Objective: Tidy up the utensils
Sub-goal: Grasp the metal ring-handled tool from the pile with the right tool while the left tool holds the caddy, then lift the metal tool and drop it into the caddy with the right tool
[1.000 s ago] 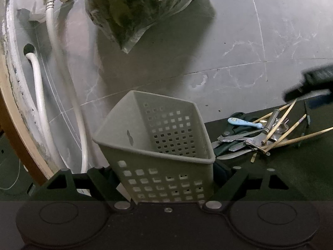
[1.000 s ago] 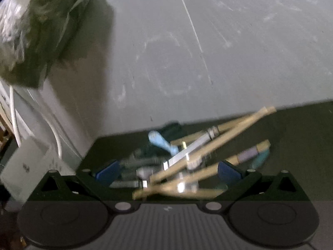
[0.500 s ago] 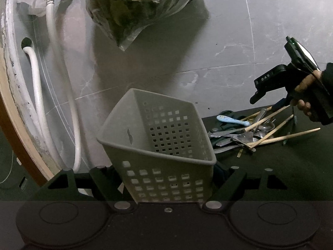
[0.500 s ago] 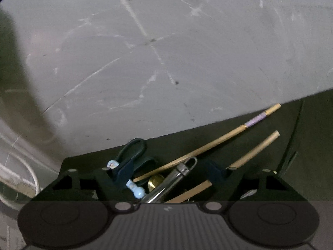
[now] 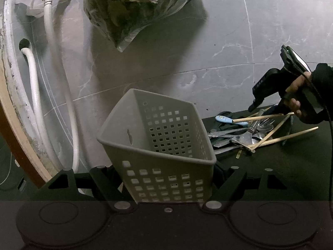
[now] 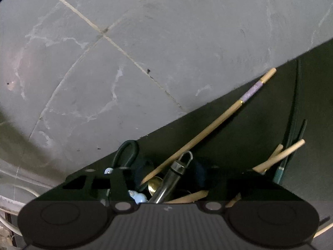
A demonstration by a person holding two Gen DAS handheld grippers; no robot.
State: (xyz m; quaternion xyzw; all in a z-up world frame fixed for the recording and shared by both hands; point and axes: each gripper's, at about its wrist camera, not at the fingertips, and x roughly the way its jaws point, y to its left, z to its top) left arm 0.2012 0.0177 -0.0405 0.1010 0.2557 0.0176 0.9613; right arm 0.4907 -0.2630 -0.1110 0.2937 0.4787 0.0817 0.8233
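Seen from the left wrist view, nearest: left tongs (image 5: 166, 181) clamped on the lower part of the grey perforated basket (image 5: 158, 137), one finger on each side of it. Basket tilted, with the open mouth turned up and away, nothing visible inside.

Just right of the basket, on the dark table (image 5: 291, 166): a heap of utensils (image 5: 245, 133), apart from the basket and not in it. In the heap, metal spoons and forks, some wooden chopsticks (image 5: 287, 138) lying crossed, and a light blue handle (image 5: 223, 119) at the side closest to the basket.

Farther right of the basket, above the heap: a hand (image 5: 295, 98) in a dark sleeve, holding the right tongs (image 6: 166, 175) pointed down into the utensils.

From the right wrist view: fingers of these tongs moderately apart, standing around a metal handle with a loop (image 6: 177, 173), a chopstick with a purple band (image 6: 208, 133) and a gold spoon bowl (image 6: 155, 184). Cannot tell if any of them is really pinched. Dark green scissors (image 6: 127, 152) just beside the left finger.

Behind the basket: grey marbled tiles (image 5: 208, 52). Left of the basket, white hoses (image 5: 62, 83) running down. Above the basket, farthest, a clear plastic bag of greens (image 5: 135, 6).
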